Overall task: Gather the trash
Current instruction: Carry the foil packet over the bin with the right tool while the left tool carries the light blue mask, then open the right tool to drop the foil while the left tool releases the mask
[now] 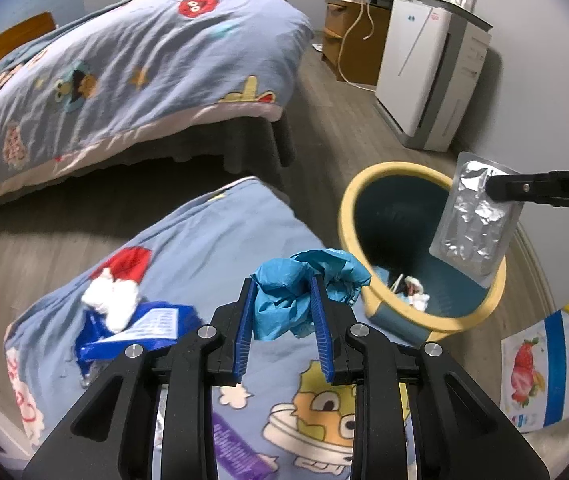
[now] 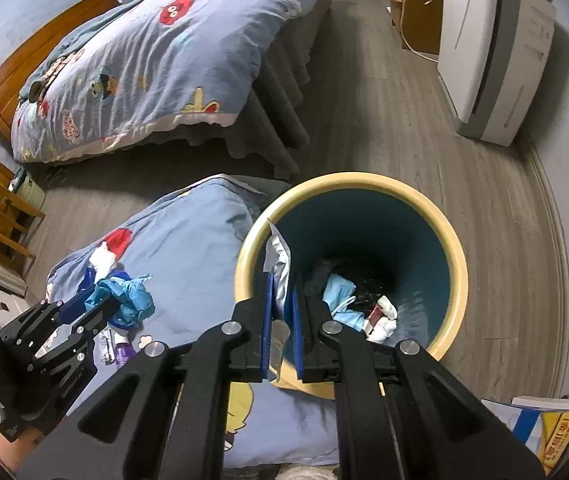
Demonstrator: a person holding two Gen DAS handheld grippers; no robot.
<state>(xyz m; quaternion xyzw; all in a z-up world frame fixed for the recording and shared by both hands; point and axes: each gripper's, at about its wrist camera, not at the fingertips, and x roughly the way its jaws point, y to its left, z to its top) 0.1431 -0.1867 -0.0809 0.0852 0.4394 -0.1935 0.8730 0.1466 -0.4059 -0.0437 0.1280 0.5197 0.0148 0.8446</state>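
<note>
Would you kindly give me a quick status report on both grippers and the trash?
Left gripper shut on blue crumpled wrapper, over the bed. Right gripper shut on silver foil pack, above trash bin. Tissue remains on bed; path clear.

We log: home bedroom. Second bed (image 1: 132, 80) under cartoon-print quilt at 11 o'clock; wooden headboard (image 2: 40, 64) beyond; wood-plank floor (image 2: 384, 120); white air purifier (image 1: 432, 76) at 1 o'clock against wall; wooden nightstand (image 1: 348, 40) with trailing cable; yellow-rimmed waste bin (image 2: 460, 280) beside near bed.
</note>
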